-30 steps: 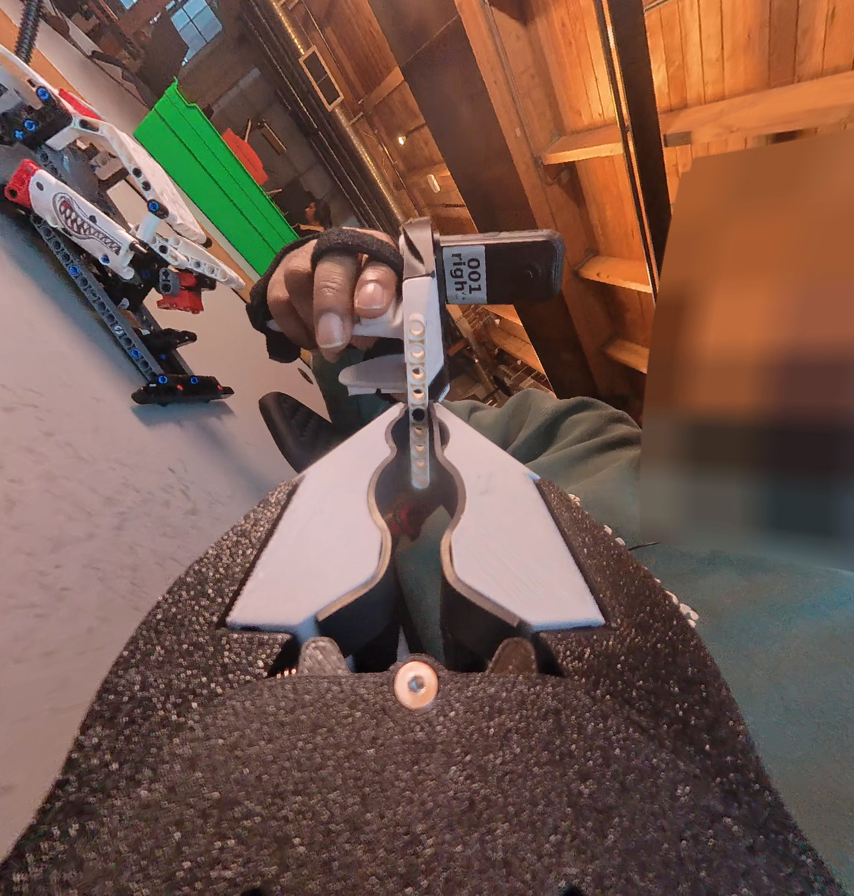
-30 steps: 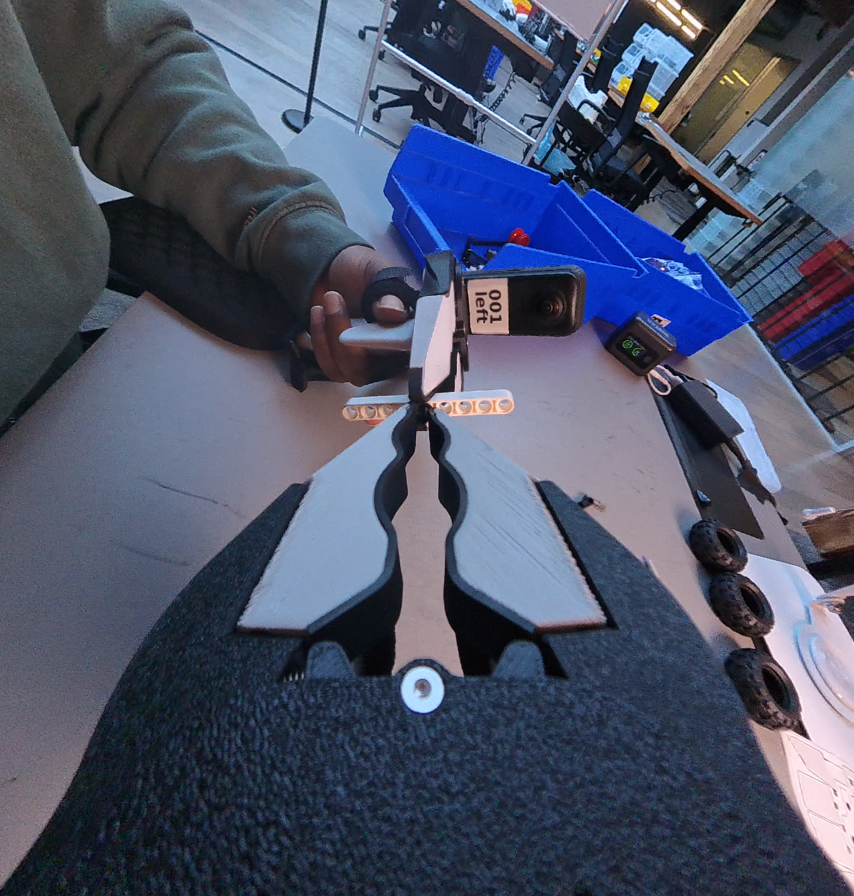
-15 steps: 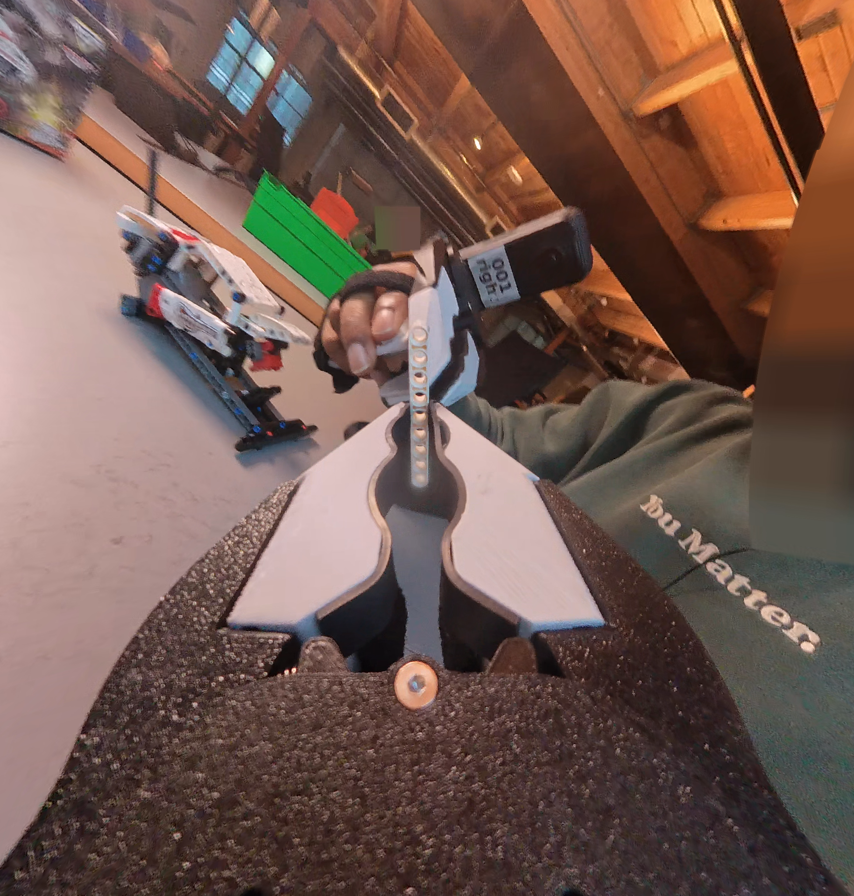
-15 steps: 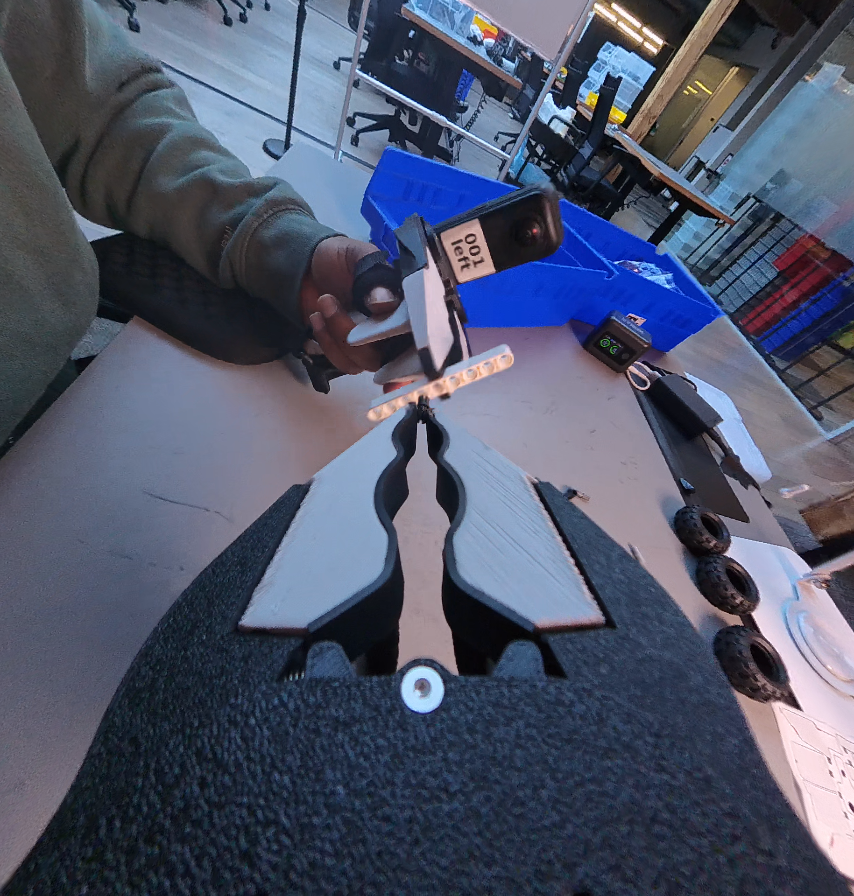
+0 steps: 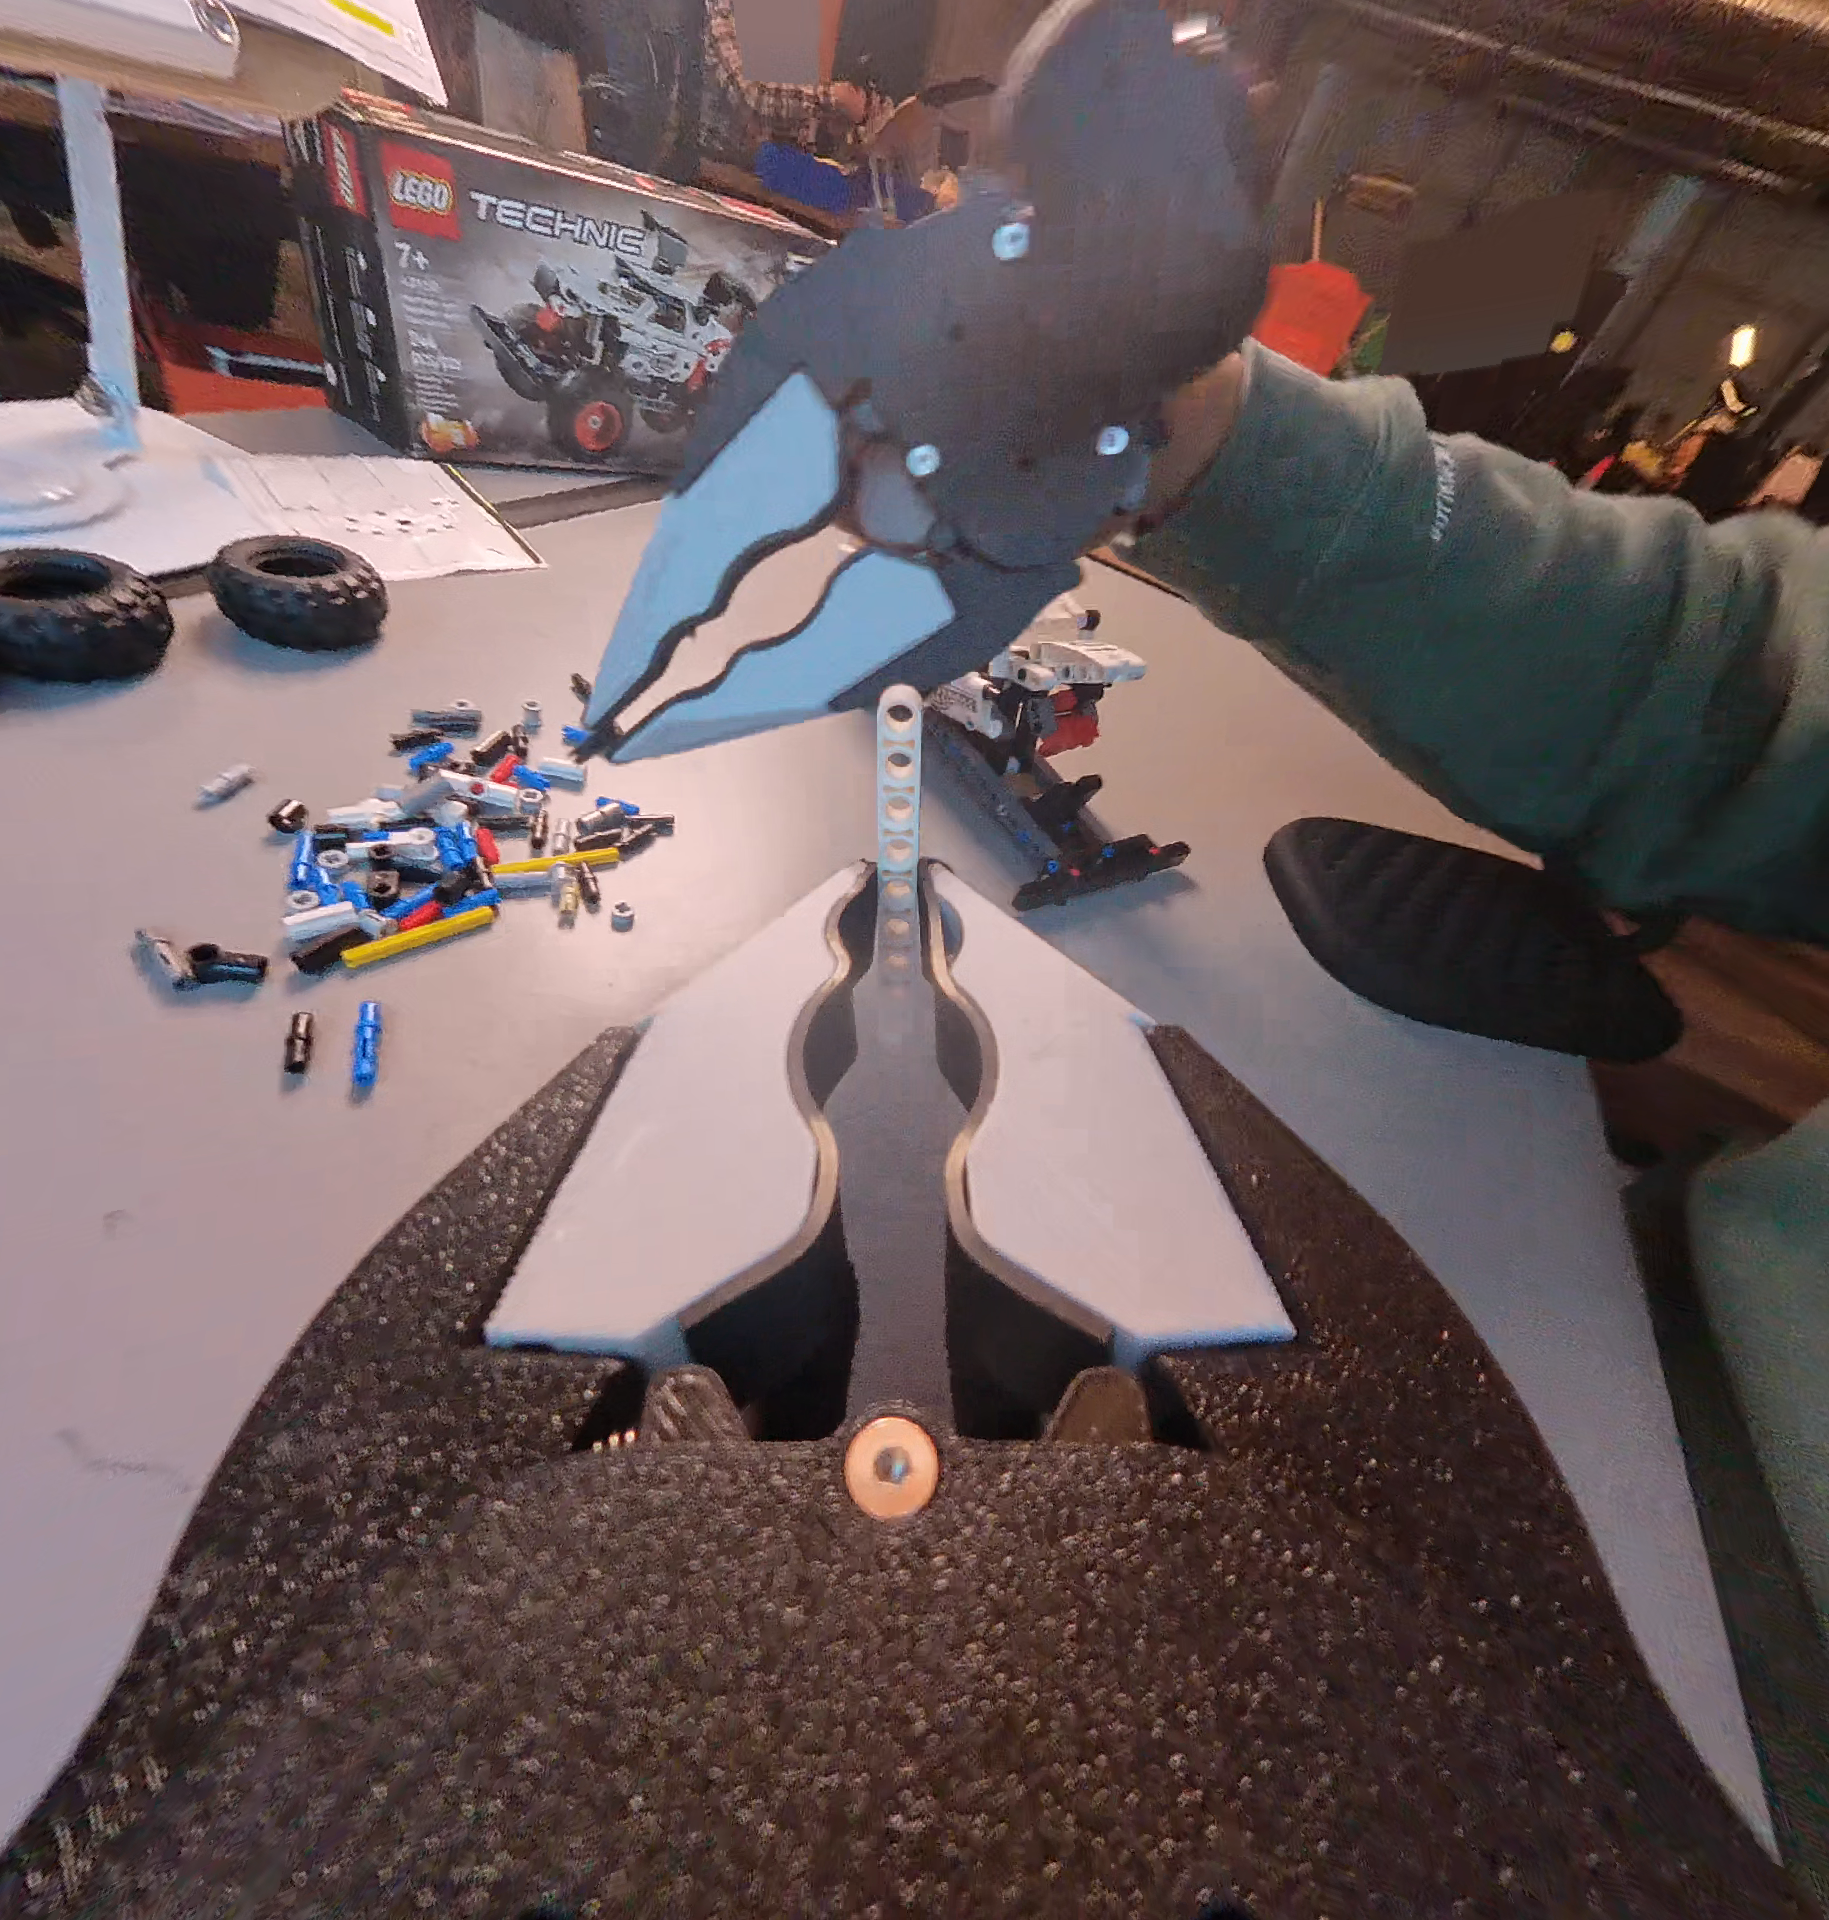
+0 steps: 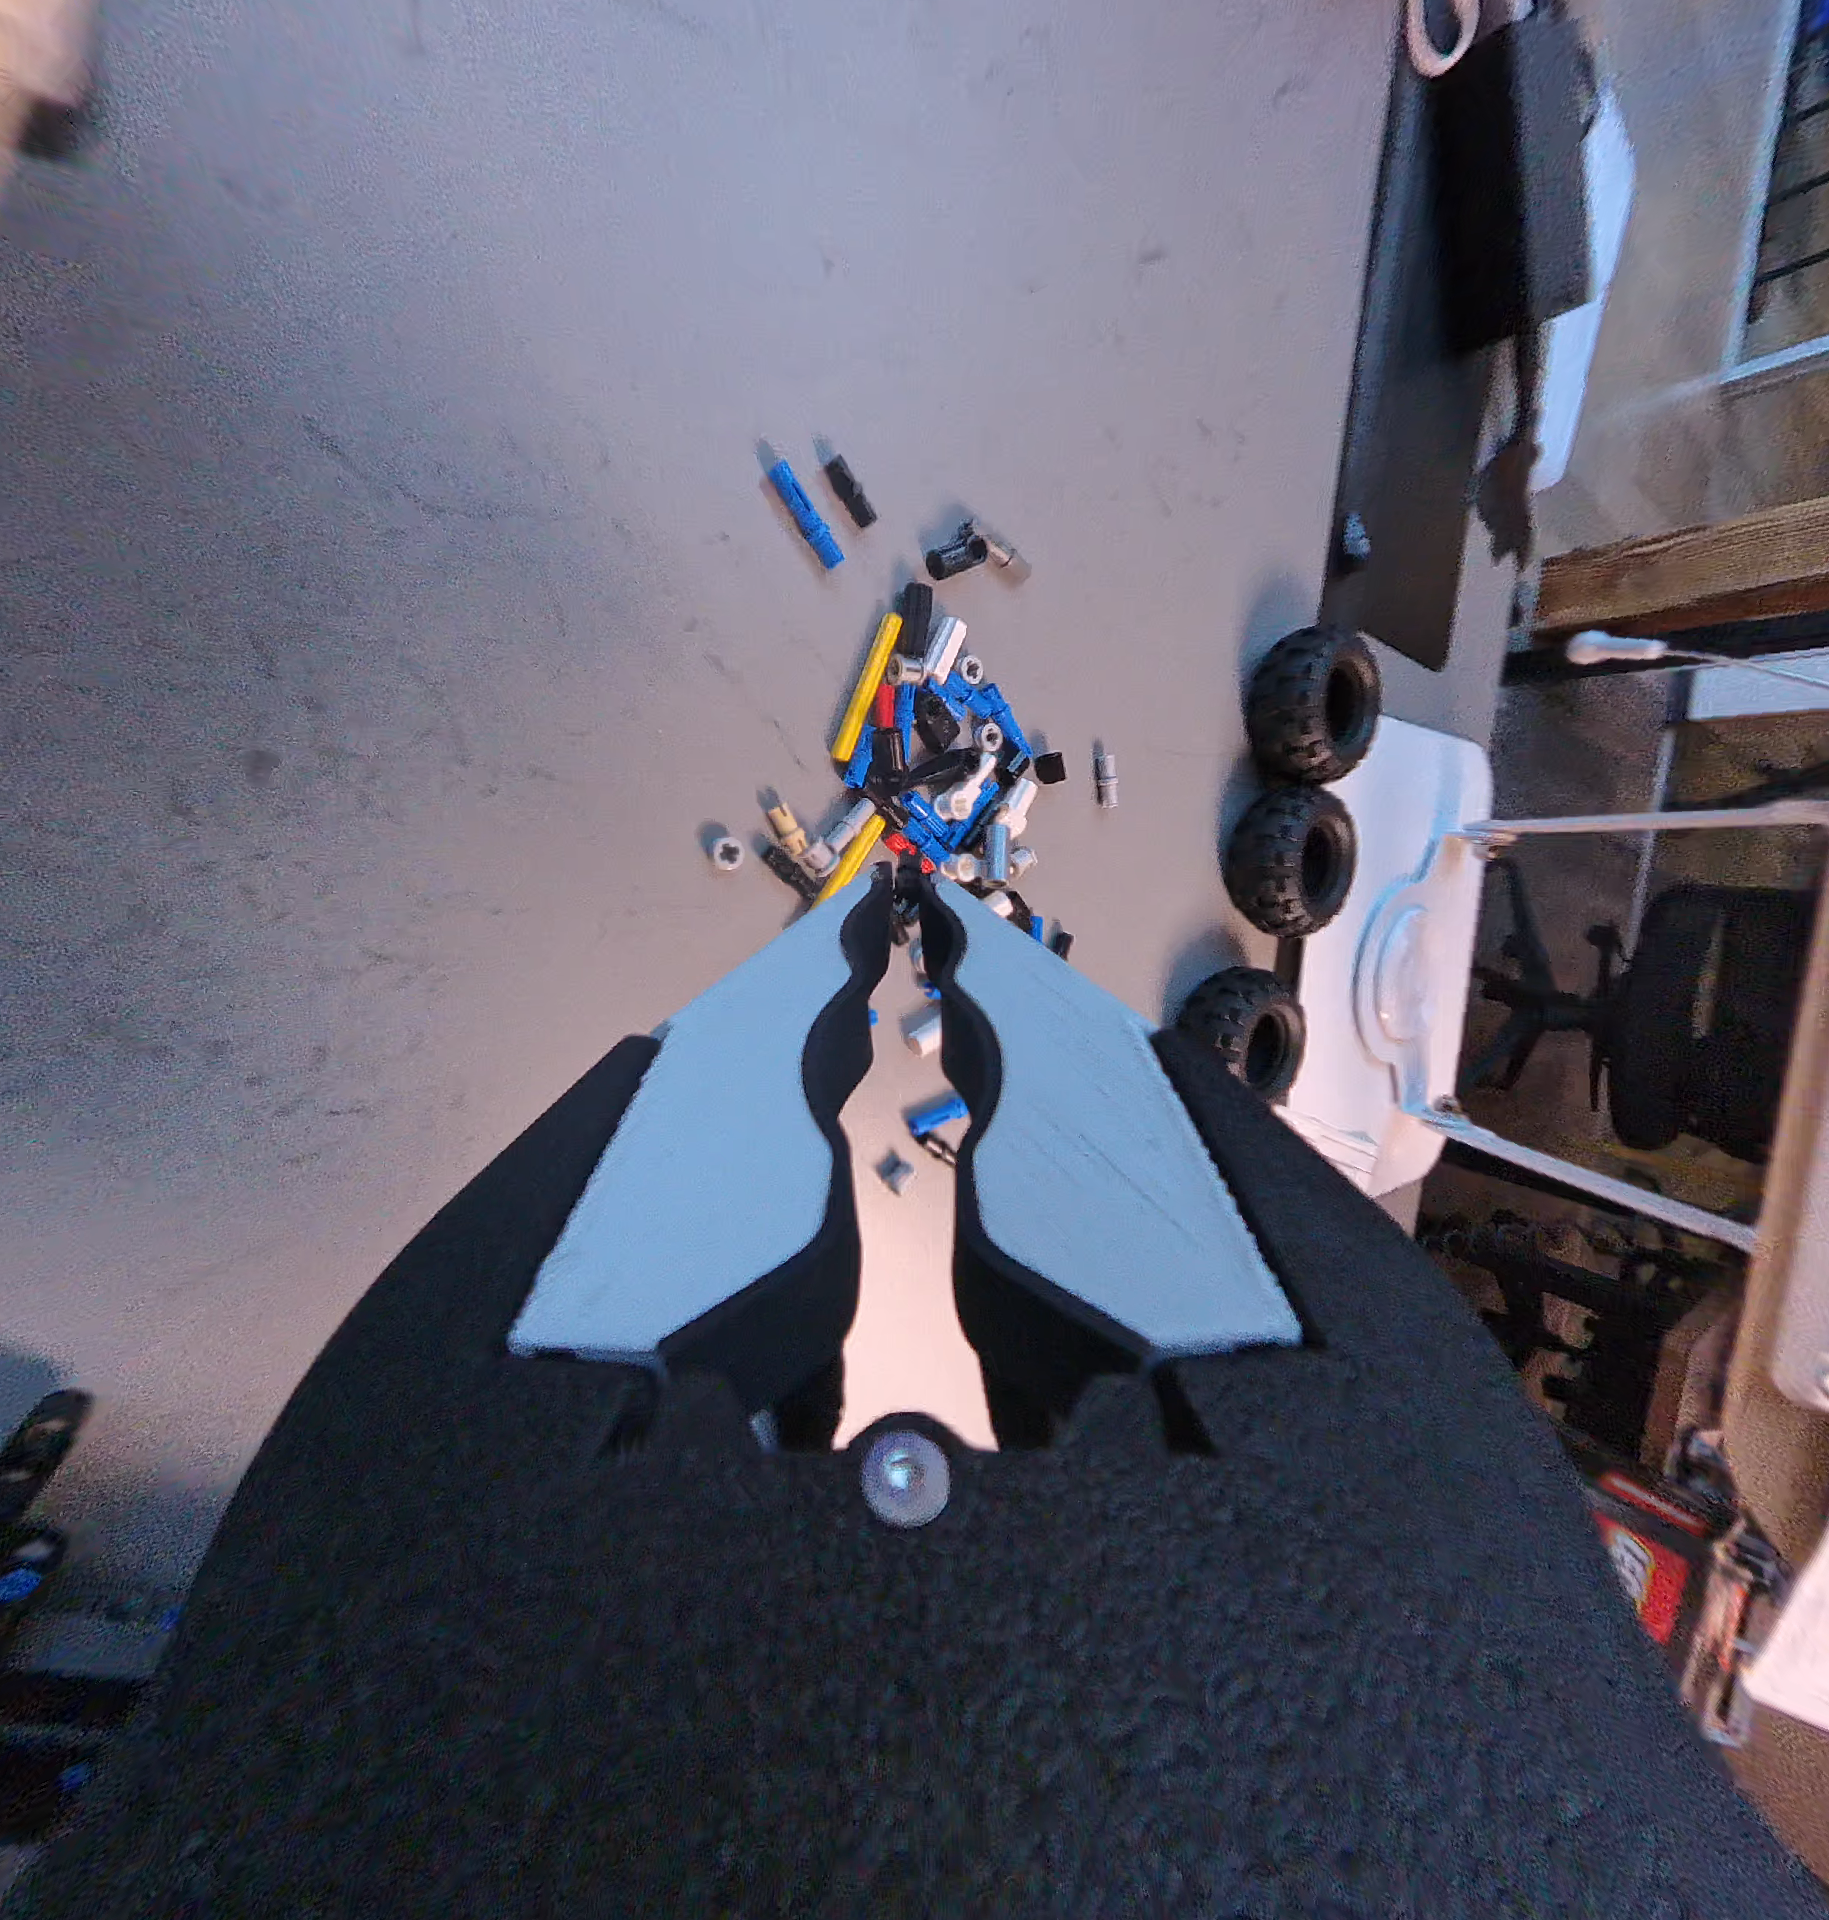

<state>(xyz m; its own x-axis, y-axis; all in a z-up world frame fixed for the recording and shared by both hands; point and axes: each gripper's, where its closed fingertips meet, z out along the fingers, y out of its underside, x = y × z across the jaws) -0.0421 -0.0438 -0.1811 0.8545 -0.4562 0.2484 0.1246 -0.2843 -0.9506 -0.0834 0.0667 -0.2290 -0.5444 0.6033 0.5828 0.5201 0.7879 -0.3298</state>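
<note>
While left gripper (image 5: 897, 883) grips beam (image 5: 898, 800)

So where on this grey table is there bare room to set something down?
Bare grey tabletop lies left of the scattered pile of small plastic building pieces. It is crowded between that pile and the black rubber tyres.

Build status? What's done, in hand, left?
Done: a partly built chassis stands on the table, with no wheels visible on it.
In hand: the left gripper is shut on a white holed beam. The right gripper has its tips at the loose pile of pins and axles; its grip is unclear.
Left: that pile and three black tyres lie unattached.
</note>
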